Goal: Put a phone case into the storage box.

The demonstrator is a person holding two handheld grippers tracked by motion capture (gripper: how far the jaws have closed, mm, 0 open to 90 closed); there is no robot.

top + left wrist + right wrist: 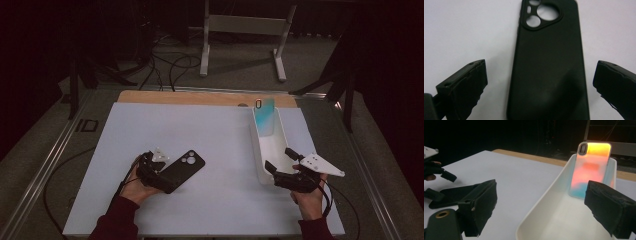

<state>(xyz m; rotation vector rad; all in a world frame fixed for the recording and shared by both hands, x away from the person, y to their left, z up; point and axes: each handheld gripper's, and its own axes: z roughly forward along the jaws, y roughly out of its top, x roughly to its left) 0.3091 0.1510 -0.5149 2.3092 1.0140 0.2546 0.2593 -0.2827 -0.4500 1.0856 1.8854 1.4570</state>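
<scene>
Both my grippers gape: left gripper [536,82] straddling the black phone case [549,65] to clamp it, right gripper [544,207] steadying the white tray [544,202]

White table [200,130]: black case [182,169], tray [261,150].

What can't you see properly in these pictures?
- Black case: in the left gripper view its near end is cut off by the bottom edge. In the high view the left hand-held gripper covers that end.
- Colourful case: in the right gripper view a jaw hides its lower right corner; its front faces away.
- White tray: in the high view the right hand-held gripper covers its near end, so contact cannot be told.
</scene>
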